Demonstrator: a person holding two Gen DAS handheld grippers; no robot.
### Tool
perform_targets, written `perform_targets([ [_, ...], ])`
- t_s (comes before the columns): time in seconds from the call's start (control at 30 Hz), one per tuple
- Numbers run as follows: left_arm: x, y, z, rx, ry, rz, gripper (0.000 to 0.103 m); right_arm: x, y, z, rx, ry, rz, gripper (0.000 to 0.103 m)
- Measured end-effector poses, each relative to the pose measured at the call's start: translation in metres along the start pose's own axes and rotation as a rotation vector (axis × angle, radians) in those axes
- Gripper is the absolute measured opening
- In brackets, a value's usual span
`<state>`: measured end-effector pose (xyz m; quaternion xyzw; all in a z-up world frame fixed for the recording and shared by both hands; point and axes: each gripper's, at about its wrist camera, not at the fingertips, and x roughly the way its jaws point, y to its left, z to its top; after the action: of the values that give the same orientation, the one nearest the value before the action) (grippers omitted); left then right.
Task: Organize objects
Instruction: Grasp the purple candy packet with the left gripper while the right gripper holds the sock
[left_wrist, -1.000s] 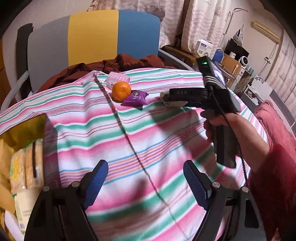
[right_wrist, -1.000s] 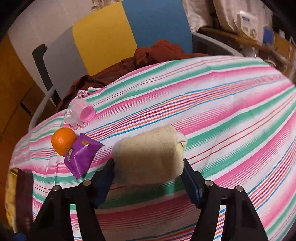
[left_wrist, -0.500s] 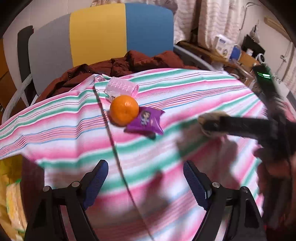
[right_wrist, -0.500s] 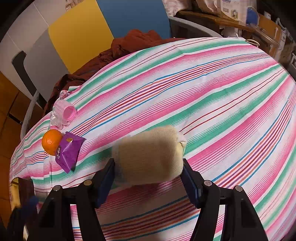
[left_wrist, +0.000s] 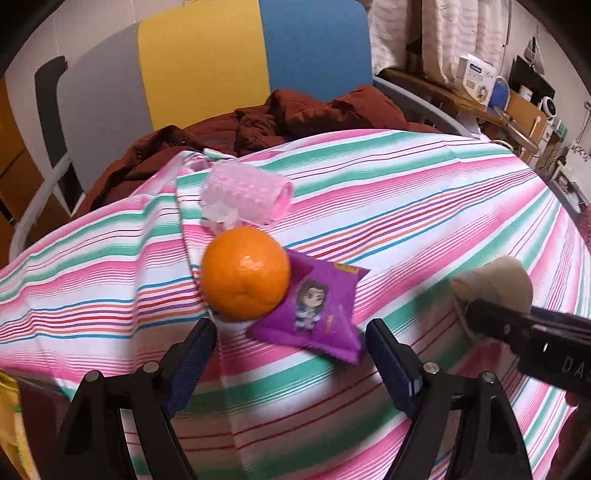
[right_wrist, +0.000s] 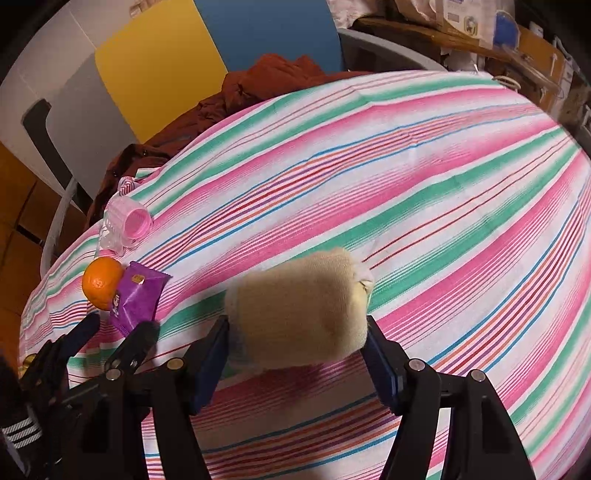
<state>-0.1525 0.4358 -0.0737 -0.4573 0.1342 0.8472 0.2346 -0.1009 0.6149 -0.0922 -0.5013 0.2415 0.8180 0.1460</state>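
Note:
An orange (left_wrist: 245, 272) lies on the striped cloth (left_wrist: 406, 206), touching a purple snack packet (left_wrist: 317, 308) on its right and a pink ribbed roller (left_wrist: 245, 197) behind it. My left gripper (left_wrist: 291, 354) is open, its fingers just short of the orange and packet. My right gripper (right_wrist: 297, 354) is shut on a beige rolled sock (right_wrist: 301, 308), held above the cloth; the sock also shows in the left wrist view (left_wrist: 493, 282). The orange (right_wrist: 101, 282), packet (right_wrist: 138, 297) and roller (right_wrist: 127, 225) lie at the left of the right wrist view, by the left gripper (right_wrist: 114, 334).
A dark red jacket (left_wrist: 295, 114) is heaped at the cloth's far edge before a grey, yellow and blue panel (left_wrist: 207, 62). A yellow bag (left_wrist: 11, 424) sits at the lower left. Shelves with boxes (left_wrist: 476, 79) stand at the far right.
My left gripper has moved forward to the orange and purple packet, which now sit just before its fingers. My right gripper still holds the sock and has drifted slightly.

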Motion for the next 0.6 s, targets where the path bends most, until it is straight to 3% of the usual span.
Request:
perform_targets([
  [0.03, 0.001, -0.001, -0.001, 0.001, -0.016, 0.007, 0.082, 0.001, -0.001, 0.0, 0.003, 0.007, 0.004, 0.07],
  [0.2, 0.0, 0.001, -0.009, 0.016, -0.084, 0.0, 0.053, 0.001, 0.001, -0.002, -0.017, 0.007, -0.011, 0.069],
  [0.6, -0.024, 0.001, -0.043, 0.067, -0.122, -0.087, 0.052, 0.002, 0.005, -0.002, -0.032, 0.003, -0.025, 0.069],
])
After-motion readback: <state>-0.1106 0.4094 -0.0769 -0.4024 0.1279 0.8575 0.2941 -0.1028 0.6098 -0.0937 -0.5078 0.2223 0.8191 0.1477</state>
